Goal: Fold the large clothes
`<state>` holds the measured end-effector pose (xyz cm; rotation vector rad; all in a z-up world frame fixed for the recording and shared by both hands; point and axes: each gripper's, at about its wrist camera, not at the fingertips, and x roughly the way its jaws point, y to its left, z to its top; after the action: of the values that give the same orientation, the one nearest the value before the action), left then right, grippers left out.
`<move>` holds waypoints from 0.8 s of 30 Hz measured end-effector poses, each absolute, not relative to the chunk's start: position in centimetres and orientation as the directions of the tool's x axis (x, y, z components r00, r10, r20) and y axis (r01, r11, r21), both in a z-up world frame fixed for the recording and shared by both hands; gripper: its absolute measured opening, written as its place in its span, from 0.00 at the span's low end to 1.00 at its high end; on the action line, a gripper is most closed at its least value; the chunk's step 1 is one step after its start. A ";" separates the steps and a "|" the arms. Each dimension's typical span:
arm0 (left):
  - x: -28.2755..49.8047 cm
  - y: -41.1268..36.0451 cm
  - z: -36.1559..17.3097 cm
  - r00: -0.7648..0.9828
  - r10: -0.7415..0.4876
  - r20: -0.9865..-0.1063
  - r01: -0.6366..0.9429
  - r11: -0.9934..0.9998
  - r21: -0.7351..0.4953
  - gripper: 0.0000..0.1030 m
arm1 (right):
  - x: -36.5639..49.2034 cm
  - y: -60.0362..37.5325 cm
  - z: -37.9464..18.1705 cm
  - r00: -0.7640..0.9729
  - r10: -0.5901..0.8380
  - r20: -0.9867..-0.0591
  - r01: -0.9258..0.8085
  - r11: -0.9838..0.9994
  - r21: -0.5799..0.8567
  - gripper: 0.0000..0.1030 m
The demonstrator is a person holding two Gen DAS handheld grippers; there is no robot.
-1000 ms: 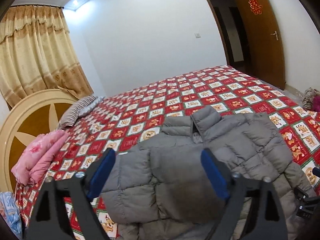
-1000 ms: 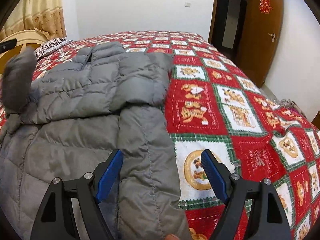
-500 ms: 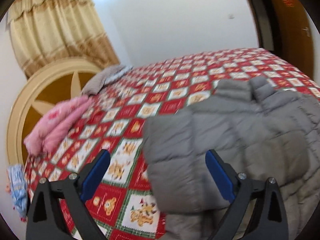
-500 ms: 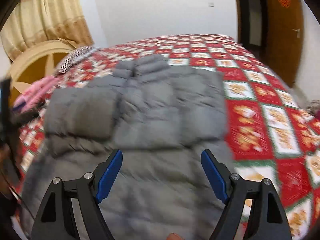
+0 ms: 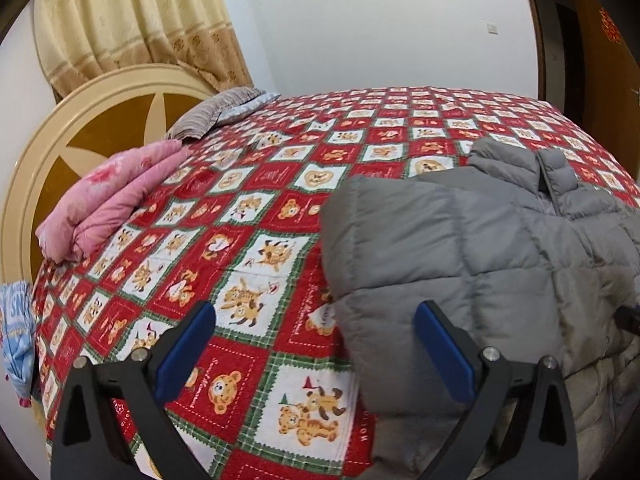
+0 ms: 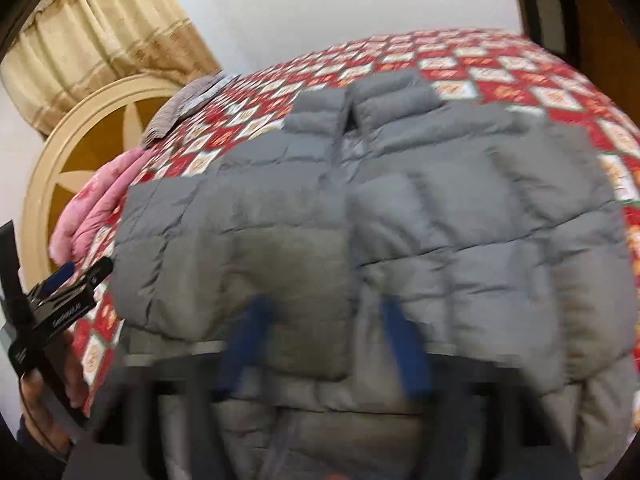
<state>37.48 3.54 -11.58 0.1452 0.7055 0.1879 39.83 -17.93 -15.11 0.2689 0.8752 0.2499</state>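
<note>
Left gripper (image 5: 312,344) jaws just opening, wide; right gripper (image 6: 324,344) jaws closing, blurred

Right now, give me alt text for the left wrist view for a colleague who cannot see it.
The open left gripper hovers over a red bear-print quilt, beside the folded-in sleeve of a grey puffer jacket. Nothing is between its jaws. A pink folded blanket lies by the round headboard.

Cursive stitched script runs on the red squares of the bedspread (image 5: 256,208), too small to read. The blue cloth (image 5: 16,336) shows large letters, seemingly "SN". White lettering on the left tool (image 6: 68,280) is illegible.
</note>
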 end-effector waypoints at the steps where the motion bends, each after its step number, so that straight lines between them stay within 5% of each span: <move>1: 37.5 3.9 -11.5 0.744 0.221 -0.630 -0.127 0.973 0.191 0.99 | 39.4 -17.8 -14.8 0.627 0.312 -0.714 -0.113 0.943 0.313 0.22; 3: 37.4 4.6 -11.3 0.744 0.229 -0.628 -0.141 0.972 0.187 1.00 | 38.5 -18.0 -14.3 0.641 0.308 -0.703 -0.124 0.945 0.301 0.11; 6: 37.4 5.5 -11.2 0.736 0.244 -0.631 -0.165 0.969 0.182 1.00 | 36.9 -19.0 -13.4 0.668 0.274 -0.692 -0.120 0.957 0.263 0.07; 22: 38.3 -0.2 -9.7 0.744 0.261 -0.616 -0.128 0.959 0.253 1.00 | 34.0 -24.4 -14.2 0.694 0.048 -0.719 0.020 0.996 0.085 0.07; 24: 38.7 -1.1 -9.6 0.749 0.251 -0.613 -0.112 0.960 0.255 1.00 | 33.9 -24.8 -14.2 0.689 0.019 -0.725 0.046 0.996 0.070 0.14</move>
<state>38.74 -1.09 -9.61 0.2081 0.6975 0.1999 33.89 -24.79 -14.15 0.0852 0.8115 -0.0152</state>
